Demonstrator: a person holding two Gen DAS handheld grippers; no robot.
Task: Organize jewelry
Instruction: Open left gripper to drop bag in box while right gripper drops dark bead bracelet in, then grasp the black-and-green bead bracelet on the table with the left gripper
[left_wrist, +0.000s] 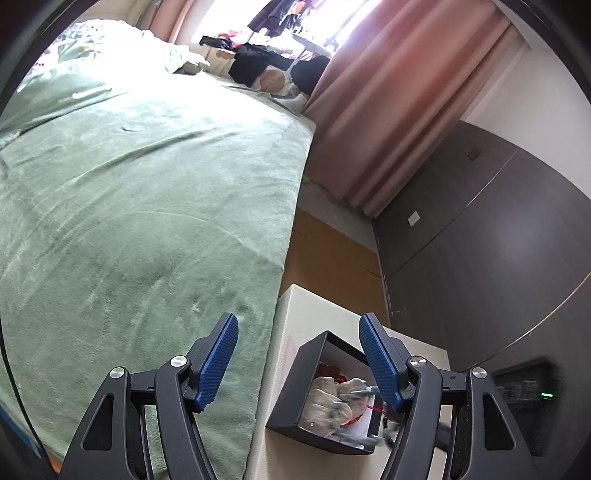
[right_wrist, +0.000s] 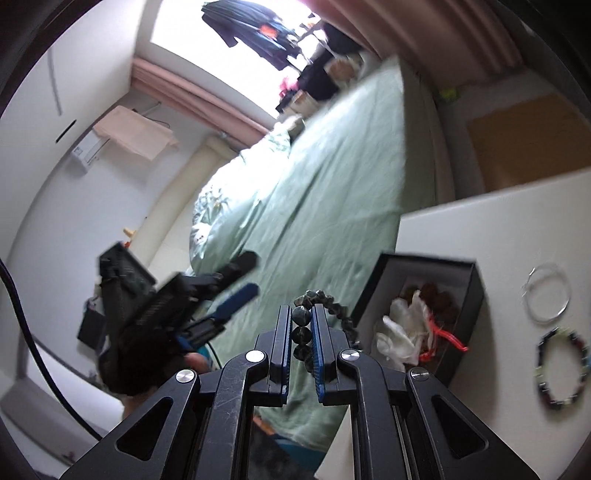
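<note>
Bracelet (right_wrist: 301, 325) — between right tool (right_wrist: 301, 314) pads

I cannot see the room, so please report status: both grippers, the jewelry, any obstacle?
Right gripper shut on dark bead bracelet. Left gripper open, holding nothing. Black box open; thin bangle, multicolor bracelet on table. Nothing blocking.

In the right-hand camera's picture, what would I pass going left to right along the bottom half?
The other gripper → dark bead bracelet pinched in this gripper → black box → silver hoop above a multicoloured bead bracelet.
</note>
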